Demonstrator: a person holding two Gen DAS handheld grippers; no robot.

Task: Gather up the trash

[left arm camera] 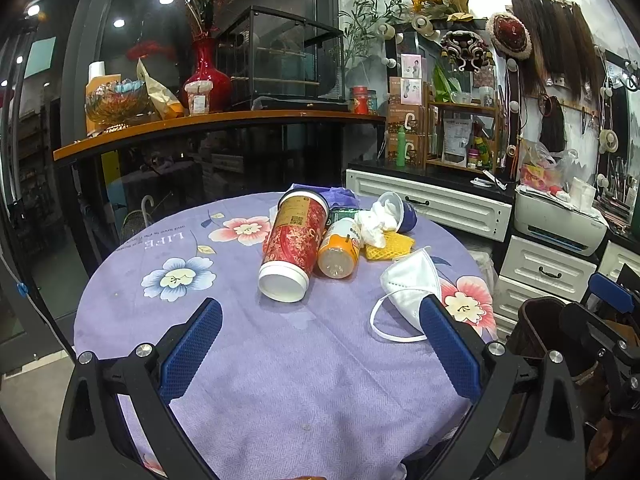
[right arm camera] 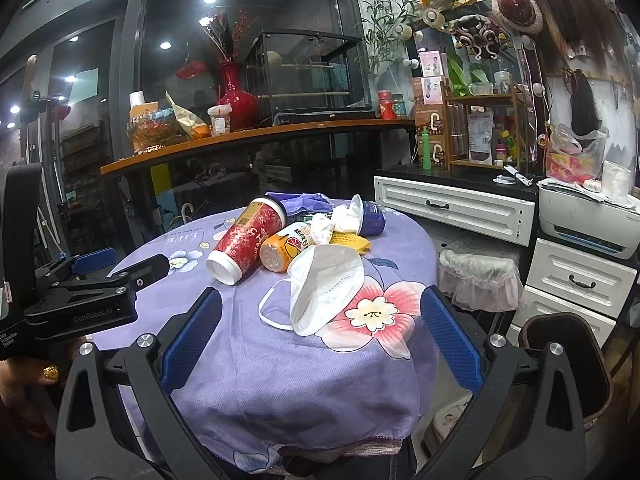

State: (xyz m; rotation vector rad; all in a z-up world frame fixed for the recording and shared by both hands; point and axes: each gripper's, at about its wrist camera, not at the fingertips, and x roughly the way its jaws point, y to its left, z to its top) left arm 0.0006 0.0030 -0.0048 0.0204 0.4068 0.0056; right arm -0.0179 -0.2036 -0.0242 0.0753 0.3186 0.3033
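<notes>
Trash lies in a heap on the round table with a purple flowered cloth (left arm camera: 248, 360) (right arm camera: 280, 380). A red paper cup (left arm camera: 294, 246) (right arm camera: 246, 240) lies on its side beside an orange bottle (left arm camera: 340, 250) (right arm camera: 284, 250). Behind them are crumpled white tissue (left arm camera: 372, 224) (right arm camera: 340, 216), a blue cup (left arm camera: 404, 212) (right arm camera: 372, 218) and yellow foam netting (left arm camera: 390, 248) (right arm camera: 354, 242). A white face mask (left arm camera: 412, 284) (right arm camera: 326, 286) lies nearest. My left gripper (left arm camera: 320, 322) is open over the cloth, short of the heap. My right gripper (right arm camera: 320, 310) is open, with the mask just ahead of it.
A dark brown bin (right arm camera: 568, 364) (left arm camera: 540, 332) stands by the table's right side. White drawers (right arm camera: 456, 208) and a printer (right arm camera: 588, 220) fill the right. A glass counter with an orange shelf (left arm camera: 224, 124) stands behind. The left gripper body (right arm camera: 80, 296), with a hand beneath it, shows in the right wrist view.
</notes>
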